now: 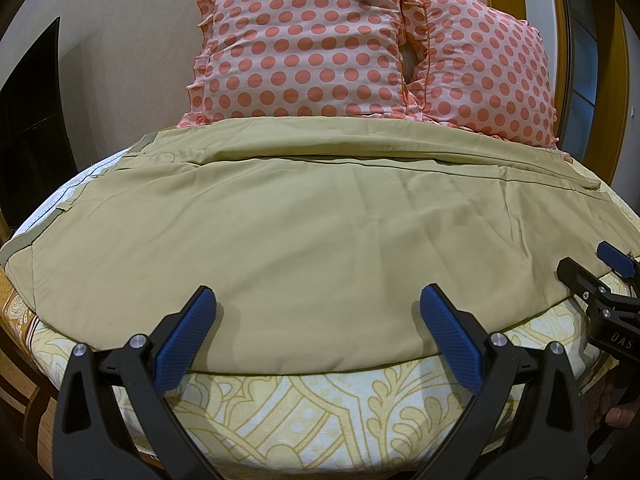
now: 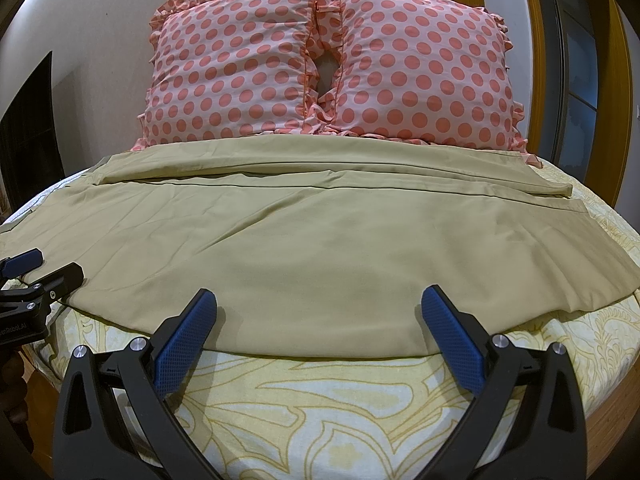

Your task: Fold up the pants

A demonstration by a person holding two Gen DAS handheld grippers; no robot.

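In the left wrist view I see the tan pants (image 1: pixel 304 232) lying flat across the bed (image 1: pixel 304 412). The bed has a yellow and white patterned sheet. The pants run from side to side, with one leg folded over the other, and the waist end is on the left. My left gripper (image 1: pixel 318 312) sits at the near edge of the pants. Its jaws are wide apart and hold nothing; the blue pads (image 1: pixel 186 340) are just over the cloth edge. At the far right I see my right gripper (image 1: pixel 600 276) by the near right edge of the pants. Behind the pants lie two pink pillows (image 1: pixel 304 44) with orange dots.

In the right wrist view the pants (image 2: pixel 320 240) fill the middle of the bed (image 2: pixel 320 408) again. My right gripper (image 2: pixel 319 312) is at the near hem, jaws wide apart and empty. My left gripper (image 2: pixel 32 272) shows at the far left, over the near left edge of the pants. The pillows (image 2: pixel 420 68) lean side by side behind the pants, touching each other.
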